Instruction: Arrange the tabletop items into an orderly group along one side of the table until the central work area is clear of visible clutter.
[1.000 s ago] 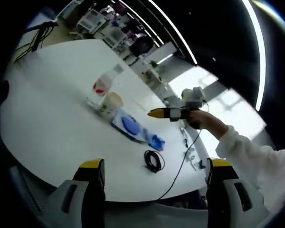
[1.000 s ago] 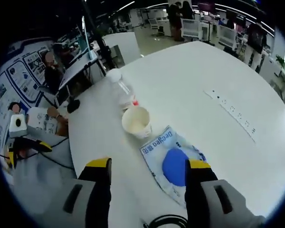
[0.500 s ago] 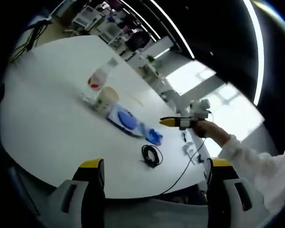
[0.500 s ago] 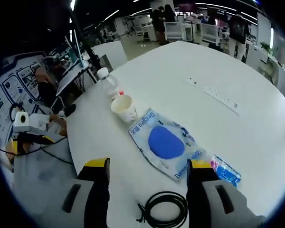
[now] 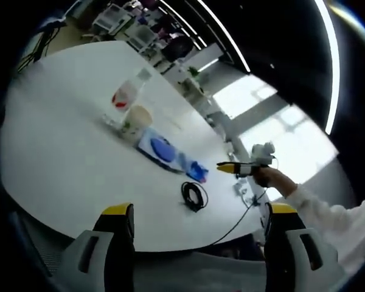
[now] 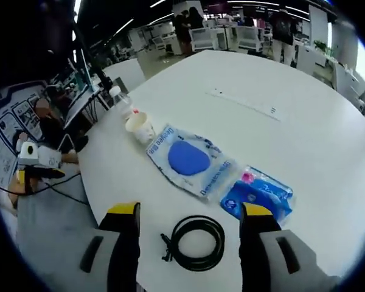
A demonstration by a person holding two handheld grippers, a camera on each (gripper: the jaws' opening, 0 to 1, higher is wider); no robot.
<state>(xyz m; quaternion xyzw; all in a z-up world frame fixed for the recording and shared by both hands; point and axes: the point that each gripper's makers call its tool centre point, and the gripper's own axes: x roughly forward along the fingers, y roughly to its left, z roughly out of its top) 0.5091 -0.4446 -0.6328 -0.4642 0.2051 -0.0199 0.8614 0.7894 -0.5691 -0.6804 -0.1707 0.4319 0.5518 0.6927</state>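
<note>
On the white round table (image 5: 61, 152) stands a row of items: a clear bottle with a red label (image 5: 126, 94), a paper cup (image 5: 138, 120), a flat blue-and-white packet (image 5: 161, 149), a small blue pack (image 5: 196, 172) and a coiled black cable (image 5: 194, 196). My left gripper (image 5: 199, 210) is open, well back from the table's near edge. My right gripper (image 5: 237, 168), held in a hand, hovers past the cable. In the right gripper view, my right gripper (image 6: 191, 210) is open above the cable (image 6: 194, 242), with the packet (image 6: 188, 160), pack (image 6: 258, 193), cup (image 6: 140, 126) and bottle (image 6: 123, 103) beyond.
A white power strip (image 6: 243, 102) lies flat farther in on the table (image 6: 304, 140). The left gripper (image 6: 33, 176) shows off the table's left edge with a thin cable trailing. Desks, chairs and people fill the office behind.
My right gripper has drawn back and away from the cup, so the cable and the small blue pack have come into its view. The table's items have not moved.
</note>
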